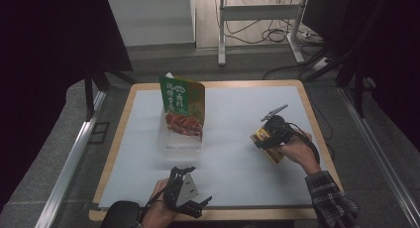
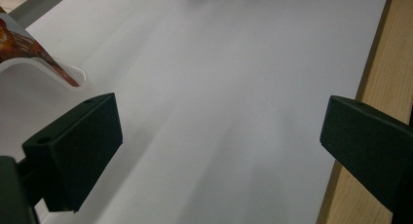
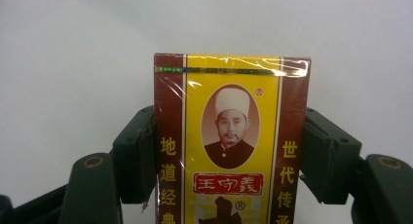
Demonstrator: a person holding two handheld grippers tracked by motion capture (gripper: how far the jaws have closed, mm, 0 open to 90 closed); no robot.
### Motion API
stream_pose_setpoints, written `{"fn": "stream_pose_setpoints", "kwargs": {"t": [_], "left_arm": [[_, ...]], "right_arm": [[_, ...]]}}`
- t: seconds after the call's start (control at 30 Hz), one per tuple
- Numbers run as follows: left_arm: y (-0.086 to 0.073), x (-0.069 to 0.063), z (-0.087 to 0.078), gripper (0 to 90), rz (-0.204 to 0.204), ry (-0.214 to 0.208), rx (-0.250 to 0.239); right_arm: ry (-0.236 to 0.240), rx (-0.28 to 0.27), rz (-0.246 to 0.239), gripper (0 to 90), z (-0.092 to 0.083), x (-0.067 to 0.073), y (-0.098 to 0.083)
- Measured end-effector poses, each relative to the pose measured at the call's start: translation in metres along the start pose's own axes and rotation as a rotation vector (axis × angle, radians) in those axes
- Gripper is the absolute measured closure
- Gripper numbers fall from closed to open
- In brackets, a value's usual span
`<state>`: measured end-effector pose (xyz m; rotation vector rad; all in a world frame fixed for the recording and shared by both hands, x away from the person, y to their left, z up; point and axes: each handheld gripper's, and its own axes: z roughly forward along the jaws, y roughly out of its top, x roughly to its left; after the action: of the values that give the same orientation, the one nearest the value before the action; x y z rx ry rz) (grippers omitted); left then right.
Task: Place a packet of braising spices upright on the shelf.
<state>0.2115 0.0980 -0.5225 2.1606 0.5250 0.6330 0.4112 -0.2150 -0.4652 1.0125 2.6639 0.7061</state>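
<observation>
A yellow and dark red box (image 3: pixel 232 136) with a portrait and Chinese print sits between the pads (image 3: pixel 139 156) of my right gripper (image 3: pixel 229 158), which is shut on its two long sides. In the high view that box (image 1: pixel 275 156) is held just above the white sheet at the right, in my right gripper (image 1: pixel 262 139). My left gripper (image 1: pixel 200 184) rests near the table's front edge, open, with only bare sheet between its jaws (image 2: pixel 219 136). A green food pouch (image 1: pixel 182 106) stands upright in a clear tray (image 1: pixel 181 146) at centre left.
A white sheet (image 1: pixel 237 114) covers most of the wooden table (image 1: pixel 114 148); its wooden edge (image 2: pixel 384 63) runs beside the left gripper. The pouch's corner (image 2: pixel 19 41) and the tray rim (image 2: pixel 73 73) lie ahead of the left gripper. Cables and a stand lie on the floor beyond.
</observation>
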Motion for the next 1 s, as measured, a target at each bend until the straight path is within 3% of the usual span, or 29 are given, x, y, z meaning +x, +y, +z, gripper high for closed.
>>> {"fn": "stream_pose_setpoints", "kwargs": {"t": [0.37, 1.0], "left_arm": [[0.000, 0.002, -0.002, 1.3, -0.011, -0.007, -0.005], [0.001, 0.001, -0.004, 1.3, -0.024, -0.017, -0.012]], "right_arm": [[0.042, -0.154, -0.006, 32.0, -0.011, 0.005, 0.000], [0.078, -0.309, -0.040, 32.0, -0.017, 0.021, 0.012]]}}
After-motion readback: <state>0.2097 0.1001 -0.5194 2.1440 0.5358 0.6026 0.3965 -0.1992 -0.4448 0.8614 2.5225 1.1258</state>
